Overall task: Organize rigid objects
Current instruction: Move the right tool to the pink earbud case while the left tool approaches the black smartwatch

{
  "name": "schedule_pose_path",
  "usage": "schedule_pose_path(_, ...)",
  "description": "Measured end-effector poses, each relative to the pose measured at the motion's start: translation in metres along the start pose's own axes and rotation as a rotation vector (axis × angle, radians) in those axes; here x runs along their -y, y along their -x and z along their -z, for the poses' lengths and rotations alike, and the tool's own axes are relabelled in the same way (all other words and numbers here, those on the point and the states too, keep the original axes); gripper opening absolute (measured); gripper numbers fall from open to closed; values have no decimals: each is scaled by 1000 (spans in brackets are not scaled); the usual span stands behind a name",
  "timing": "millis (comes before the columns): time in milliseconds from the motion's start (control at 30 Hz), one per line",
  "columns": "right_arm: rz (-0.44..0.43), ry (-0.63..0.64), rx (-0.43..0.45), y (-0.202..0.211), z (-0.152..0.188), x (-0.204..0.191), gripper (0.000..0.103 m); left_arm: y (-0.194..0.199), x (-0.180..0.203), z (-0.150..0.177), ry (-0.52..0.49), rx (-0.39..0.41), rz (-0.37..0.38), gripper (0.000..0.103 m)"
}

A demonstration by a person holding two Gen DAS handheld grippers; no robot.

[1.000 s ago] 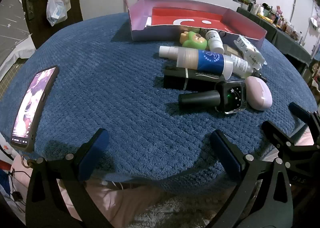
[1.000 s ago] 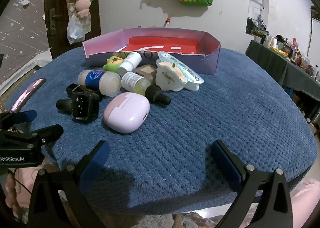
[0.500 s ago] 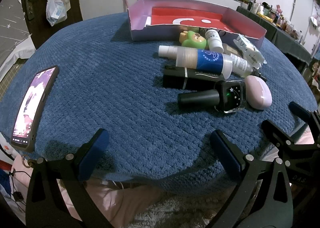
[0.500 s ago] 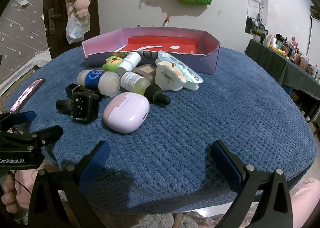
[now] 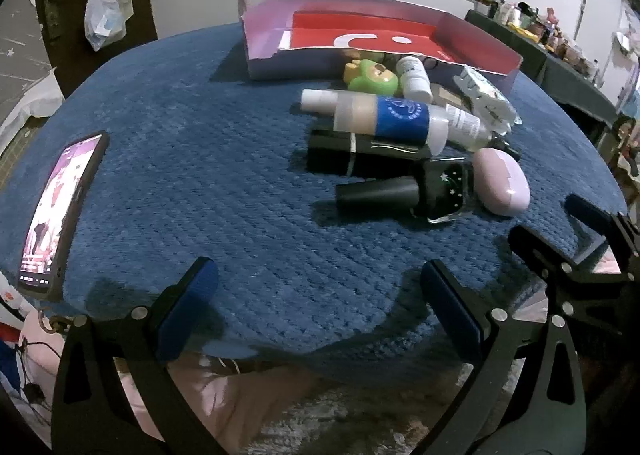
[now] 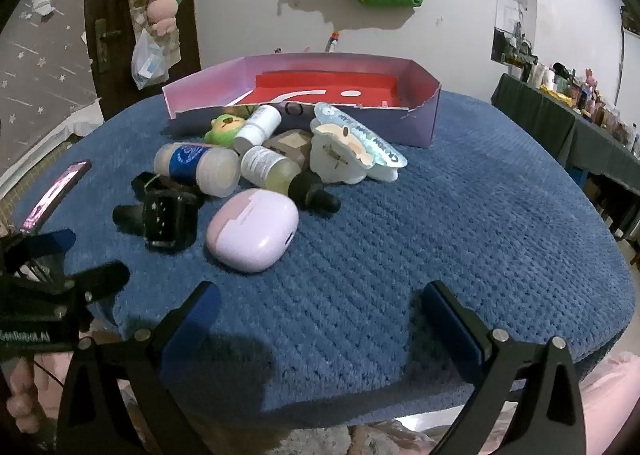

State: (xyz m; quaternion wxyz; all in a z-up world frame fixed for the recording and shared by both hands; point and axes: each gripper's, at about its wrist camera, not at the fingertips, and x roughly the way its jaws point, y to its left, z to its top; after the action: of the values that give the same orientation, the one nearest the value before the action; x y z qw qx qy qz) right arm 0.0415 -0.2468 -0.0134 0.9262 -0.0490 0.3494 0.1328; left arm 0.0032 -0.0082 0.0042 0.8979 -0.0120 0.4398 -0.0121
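Observation:
A pile of small items lies on the blue cloth in front of a purple box [image 5: 264, 35] [image 6: 420, 123] with a red floor. The pile holds a pink earbud case [image 5: 502, 181] [image 6: 254, 231], a black nail polish bottle [image 5: 400, 193] [image 6: 166, 217], a blue-labelled bottle [image 5: 376, 119] [image 6: 196, 165], a black tube [image 5: 360, 157], a dropper bottle [image 6: 280, 173], a green toy [image 5: 372, 77] [image 6: 224, 129] and a white clip [image 6: 348, 151]. My left gripper [image 5: 318, 303] and right gripper [image 6: 318, 315] both hover open near the table's front edge, holding nothing.
A phone [image 5: 60, 207] [image 6: 54, 195] with a lit screen lies at the table's left edge. The right gripper's fingers [image 5: 560, 251] show at the right of the left wrist view. A cluttered side table [image 6: 568, 123] stands at the far right. A door [image 6: 120, 15] stands behind on the left.
Both views have shifted slightly; the pile sits a little closer and lower in the frames. Nothing on the table has moved, and both grippers stay open.

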Motion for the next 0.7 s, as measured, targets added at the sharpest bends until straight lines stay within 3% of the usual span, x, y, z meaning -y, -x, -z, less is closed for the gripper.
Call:
schedule_pose_path(433, -36, 23, 4, -11, -25, -12, 103, 0, 6, -5, 8, -12, 49, 103)
schedule_pose_path(700, -23, -39, -3, -8, -26, 7, 103, -4, 21, -17, 25, -6, 119, 103)
